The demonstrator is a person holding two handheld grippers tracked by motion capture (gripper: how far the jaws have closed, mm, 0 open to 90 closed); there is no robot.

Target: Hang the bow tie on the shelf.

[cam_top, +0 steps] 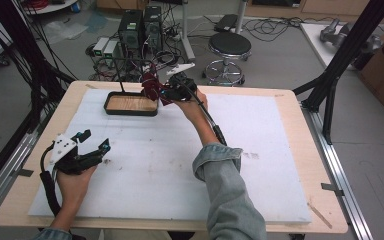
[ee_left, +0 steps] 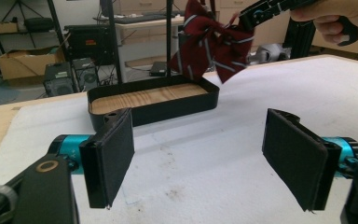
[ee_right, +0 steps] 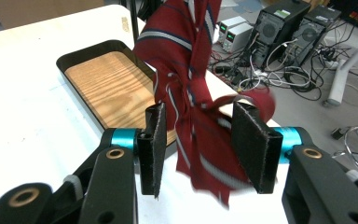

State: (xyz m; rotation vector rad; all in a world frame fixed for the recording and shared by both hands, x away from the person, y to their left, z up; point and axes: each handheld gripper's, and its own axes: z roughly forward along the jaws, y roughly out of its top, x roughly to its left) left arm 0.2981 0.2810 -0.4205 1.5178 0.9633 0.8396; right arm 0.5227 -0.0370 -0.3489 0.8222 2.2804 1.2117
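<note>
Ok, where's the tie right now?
The tie hangs between the right gripper's jaws, above the right end of the tray at the table's far edge in the high view.

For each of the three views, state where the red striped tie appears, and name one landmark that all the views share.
High view: red striped tie at top centre, at the right gripper, beside the tray's right end.
Left gripper view: top centre-right, hanging above the tray.
Right gripper view: centre, hanging between the jaws.
Shared landmark: the black wood-bottomed tray.
</note>
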